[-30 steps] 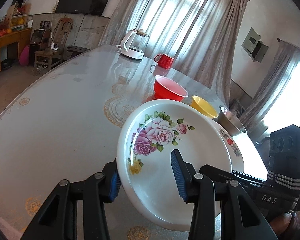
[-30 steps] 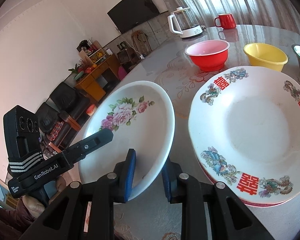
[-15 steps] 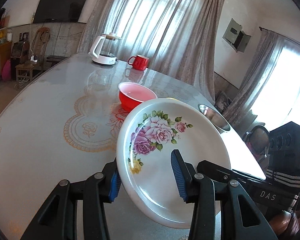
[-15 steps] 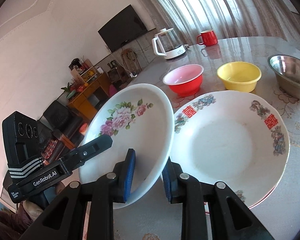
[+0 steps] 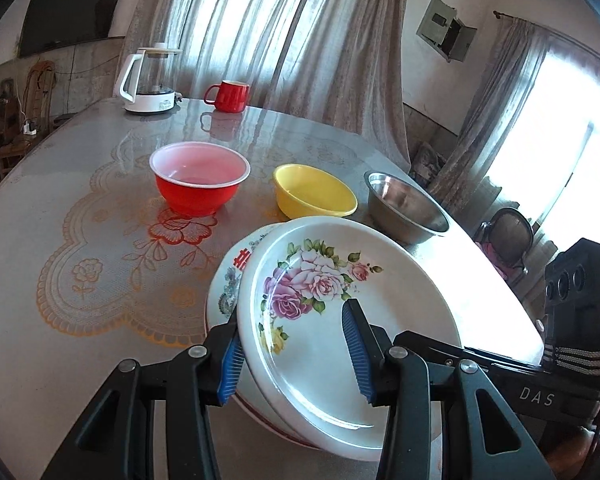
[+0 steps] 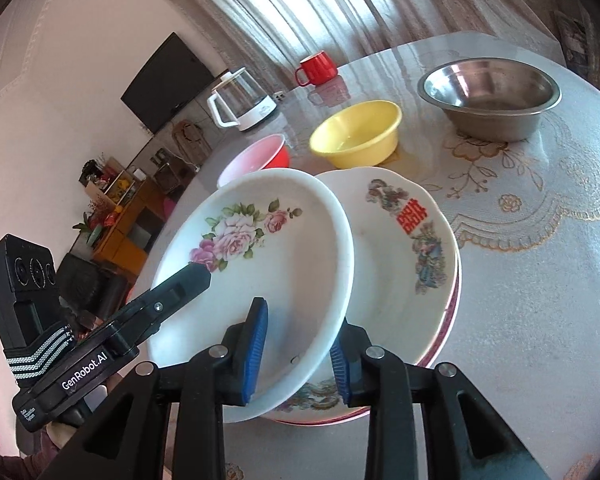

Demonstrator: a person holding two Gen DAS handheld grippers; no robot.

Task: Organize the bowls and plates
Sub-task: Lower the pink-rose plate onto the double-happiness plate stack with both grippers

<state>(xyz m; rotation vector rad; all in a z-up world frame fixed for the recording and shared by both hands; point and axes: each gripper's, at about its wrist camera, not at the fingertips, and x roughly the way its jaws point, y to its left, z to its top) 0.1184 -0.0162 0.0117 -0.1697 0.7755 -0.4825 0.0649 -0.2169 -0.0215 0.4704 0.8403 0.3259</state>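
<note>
Both grippers straddle the rose plate (image 5: 332, 320), tilted over the stacked plates (image 6: 416, 240) on the desk (image 5: 80, 208). Left gripper (image 5: 296, 356) grasps its rim; right gripper (image 6: 298, 354) is opening around the opposite rim.

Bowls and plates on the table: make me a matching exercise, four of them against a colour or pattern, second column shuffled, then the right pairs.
Column one:
1. bowl nearest the kettle
2. middle bowl
3. bowl at the far right
4. plate held between the grippers

Column two:
A. bare metal
B. pink roses on white
C. red outside, pale pink inside
D. yellow

Pairs: 1-C, 2-D, 3-A, 4-B
</note>
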